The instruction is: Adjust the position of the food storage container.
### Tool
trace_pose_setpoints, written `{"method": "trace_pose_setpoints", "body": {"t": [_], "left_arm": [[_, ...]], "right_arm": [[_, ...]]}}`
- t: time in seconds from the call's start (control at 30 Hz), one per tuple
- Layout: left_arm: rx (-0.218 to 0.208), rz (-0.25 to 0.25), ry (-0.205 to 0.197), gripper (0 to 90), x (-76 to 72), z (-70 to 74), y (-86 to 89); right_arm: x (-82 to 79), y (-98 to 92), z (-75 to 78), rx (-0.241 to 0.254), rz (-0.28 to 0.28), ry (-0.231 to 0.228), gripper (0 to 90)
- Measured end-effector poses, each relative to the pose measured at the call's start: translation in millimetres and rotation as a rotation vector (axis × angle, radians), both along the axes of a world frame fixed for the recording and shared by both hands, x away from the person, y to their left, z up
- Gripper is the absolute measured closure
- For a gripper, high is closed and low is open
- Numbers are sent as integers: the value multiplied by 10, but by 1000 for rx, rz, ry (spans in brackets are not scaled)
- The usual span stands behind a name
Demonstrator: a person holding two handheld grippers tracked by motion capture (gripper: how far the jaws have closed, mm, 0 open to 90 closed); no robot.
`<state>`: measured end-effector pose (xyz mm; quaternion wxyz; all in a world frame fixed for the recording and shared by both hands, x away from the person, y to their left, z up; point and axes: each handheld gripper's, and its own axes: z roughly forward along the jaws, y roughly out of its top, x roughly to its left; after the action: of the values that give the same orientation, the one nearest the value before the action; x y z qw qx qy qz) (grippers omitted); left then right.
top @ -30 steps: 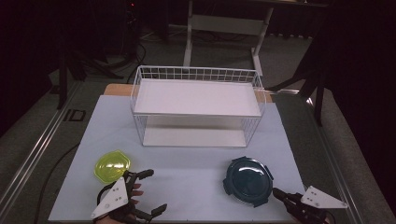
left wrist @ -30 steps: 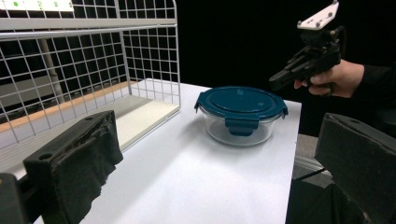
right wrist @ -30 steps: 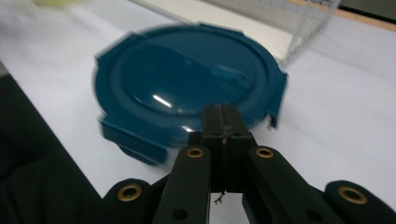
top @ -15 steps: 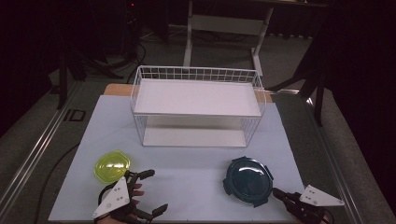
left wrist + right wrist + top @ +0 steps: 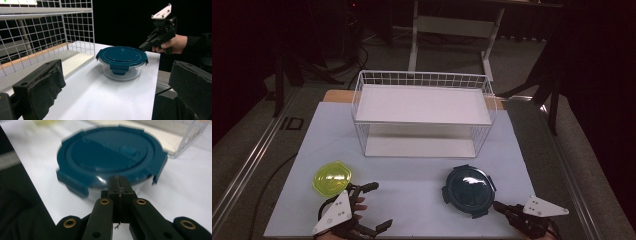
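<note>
My right hand-held gripper [image 5: 499, 206], jaws pressed together with nothing between them, sits at the lower right of the high view, its tip just beside the blue-lidded glass container [image 5: 469, 190] on the white counter [image 5: 412, 175]. At lower left, my left hand-held gripper [image 5: 374, 205] stands with jaws wide apart, near the yellow lid [image 5: 332, 177]. The white wire rack [image 5: 422, 117] occupies the centre, behind both.

Glossy blue plastic lid [image 5: 121, 55] on clear glass bowl [image 5: 121, 72]; white wire rack [image 5: 424, 114]; matt white table [image 5: 412, 200]; translucent yellow plastic lid [image 5: 332, 177].
</note>
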<state>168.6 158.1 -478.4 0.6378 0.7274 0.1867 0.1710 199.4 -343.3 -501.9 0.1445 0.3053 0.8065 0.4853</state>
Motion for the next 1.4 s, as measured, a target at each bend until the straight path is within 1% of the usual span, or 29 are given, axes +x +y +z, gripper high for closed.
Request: {"method": "trace_pose_setpoints", "body": {"t": [0.03, 0.1, 0.17, 0.2, 0.23, 0.3, 0.37, 0.47, 0.53, 0.6, 0.73, 0.9, 0.97, 1.0, 1.07, 1.1, 1.13, 1.17, 1.23, 1.33, 1.4], "left_arm": [[-3, 0, 1, 0, 0, 0, 3], [-5, 1, 1, 0, -1, 1, 9], [-7, 0, 1, 0, 0, 1, 12], [-7, 1, 1, 0, 0, 1, 12], [-6, 1, 0, 0, -1, 1, 11], [-8, -1, 1, 0, -2, -1, 10], [-6, -1, 1, 0, 3, -5, 5], [-3, -5, 7, 0, 9, -13, -7], [1, -8, 3, 0, 6, -12, -16], [1, -9, 2, 0, 5, -11, -19], [-3, -7, 9, 0, 10, -14, -15], [-3, -7, 9, 0, 11, -14, -15], [-2, -11, 10, 0, 11, -18, -20], [0, -10, 8, 0, 9, -18, -23], [2, -10, 6, 0, 5, -16, -21], [0, -10, 7, 0, 4, -15, -18], [-1, -8, 7, 0, 3, -14, -14], [-2, -7, 7, 0, 3, -13, -12], [-4, -7, 8, 0, 5, -14, -8], [-2, -8, 8, 0, 4, -15, -11], [-2, -10, 7, 0, 1, -15, -16]], "right_arm": [[20, -9, 8, 19, -5, 3, 900], [53, -18, 18, -1, -25, -18, 900], [104, -42, 21, -15, -30, -8, 900], [118, -41, 18, -35, -26, -11, 900], [127, -41, 14, -41, -28, -11, 900], [126, -51, 3, -33, -23, -1, 900], [113, -59, -16, -13, -22, 3, 900], [101, -45, -12, -20, -17, -4, 900], [97, -19, -12, -16, 3, 1, 900], [95, 3, -18, -12, 10, 4, 900], [138, 123, -20, -7, 49, 14, 900], [189, 323, -15, -8, 118, 24, 900], [198, 350, -15, -6, 125, 30, 900], [223, 419, -17, -1, 144, 35, 900], [233, 442, 4, 13, 157, 33, 900], [235, 449, 20, 2, 159, 23, 900], [238, 446, 36, -10, 151, 14, 900], [251, 425, 48, -10, 140, 9, 900], [291, 356, 59, -21, 102, 4, 900], [388, 251, 39, -21, 48, 15, 900], [457, 212, 1, -29, 27, 26, 900]]}}
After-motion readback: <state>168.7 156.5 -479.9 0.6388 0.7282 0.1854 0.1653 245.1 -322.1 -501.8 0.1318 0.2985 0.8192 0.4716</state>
